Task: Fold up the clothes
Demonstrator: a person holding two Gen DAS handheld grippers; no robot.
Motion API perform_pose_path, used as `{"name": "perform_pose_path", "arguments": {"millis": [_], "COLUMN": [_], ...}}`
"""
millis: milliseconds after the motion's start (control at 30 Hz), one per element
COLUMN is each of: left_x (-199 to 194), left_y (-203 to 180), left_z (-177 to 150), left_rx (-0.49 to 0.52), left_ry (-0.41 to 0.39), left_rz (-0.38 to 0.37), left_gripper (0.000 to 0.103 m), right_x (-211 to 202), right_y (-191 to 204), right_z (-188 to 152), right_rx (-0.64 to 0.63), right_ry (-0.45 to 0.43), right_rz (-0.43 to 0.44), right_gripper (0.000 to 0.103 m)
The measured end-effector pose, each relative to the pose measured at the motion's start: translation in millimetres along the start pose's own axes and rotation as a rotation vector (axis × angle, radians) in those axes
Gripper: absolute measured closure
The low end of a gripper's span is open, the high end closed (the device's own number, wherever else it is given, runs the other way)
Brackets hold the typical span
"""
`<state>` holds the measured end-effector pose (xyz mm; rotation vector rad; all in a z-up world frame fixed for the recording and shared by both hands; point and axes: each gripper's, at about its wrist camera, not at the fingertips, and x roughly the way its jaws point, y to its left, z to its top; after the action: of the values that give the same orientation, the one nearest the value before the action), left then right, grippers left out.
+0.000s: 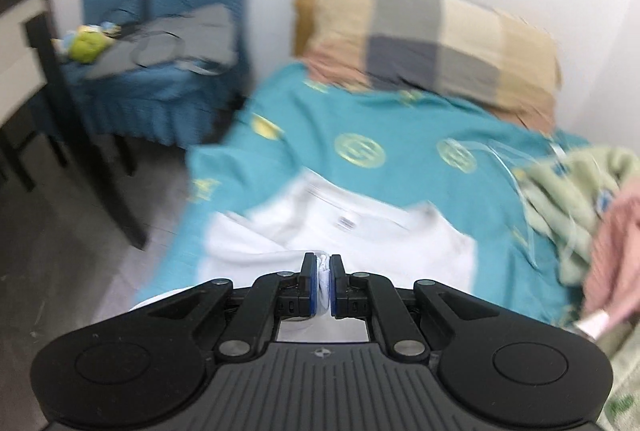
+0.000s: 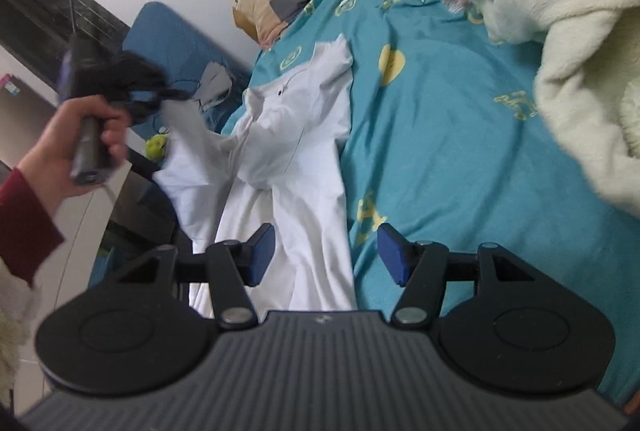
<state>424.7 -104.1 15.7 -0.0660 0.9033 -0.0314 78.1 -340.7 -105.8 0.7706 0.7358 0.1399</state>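
A white T-shirt (image 1: 352, 231) lies on the teal bed sheet (image 1: 360, 119), collar toward the pillow. My left gripper (image 1: 323, 285) is shut on a fold of the white shirt's fabric and holds it up near the bed's left edge. In the right wrist view the shirt (image 2: 304, 135) lies partly folded, its left side lifted by the left gripper (image 2: 120, 87), which is blurred. My right gripper (image 2: 326, 251) is open and empty, hovering over the shirt's lower part.
A checked pillow (image 1: 432, 35) lies at the head of the bed by the white wall. A fluffy green and pink garment (image 2: 560, 31) is heaped on the right of the bed. A blue-covered chair (image 1: 160, 71) with a green toy stands left of the bed.
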Motion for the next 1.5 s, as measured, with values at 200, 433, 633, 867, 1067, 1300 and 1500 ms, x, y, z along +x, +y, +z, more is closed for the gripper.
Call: {"name": "perform_pose_path", "arguments": {"millis": [200, 433, 633, 867, 1067, 1300, 1500], "left_x": [18, -76, -167, -209, -215, -205, -187], "left_y": [-33, 16, 77, 125, 152, 190, 215], "left_z": [-50, -128, -213, -241, -241, -241, -239], "left_rx": [0.092, 0.056, 0.027, 0.004, 0.026, -0.032, -0.091], "left_ry": [-0.028, -0.119, -0.217, -0.276, -0.308, -0.295, -0.250], "left_rz": [-0.090, -0.165, -0.086, -0.062, -0.042, -0.070, -0.078], "left_gripper": [0.063, 0.039, 0.029, 0.028, 0.027, 0.027, 0.027], "right_x": [12, 22, 19, 27, 106, 256, 313], "right_y": [-5, 1, 16, 60, 125, 199, 198], "right_z": [0, 1, -2, -12, -3, 0, -2], "right_rx": [-0.023, -0.061, -0.093, -0.197, -0.260, -0.335, -0.344], "right_ry": [0.019, 0.006, -0.052, -0.065, -0.016, -0.008, -0.042], "right_rz": [-0.003, 0.000, 0.073, 0.091, 0.066, -0.032, -0.212], "right_gripper": [0.043, 0.043, 0.043, 0.043, 0.043, 0.044, 0.092]}}
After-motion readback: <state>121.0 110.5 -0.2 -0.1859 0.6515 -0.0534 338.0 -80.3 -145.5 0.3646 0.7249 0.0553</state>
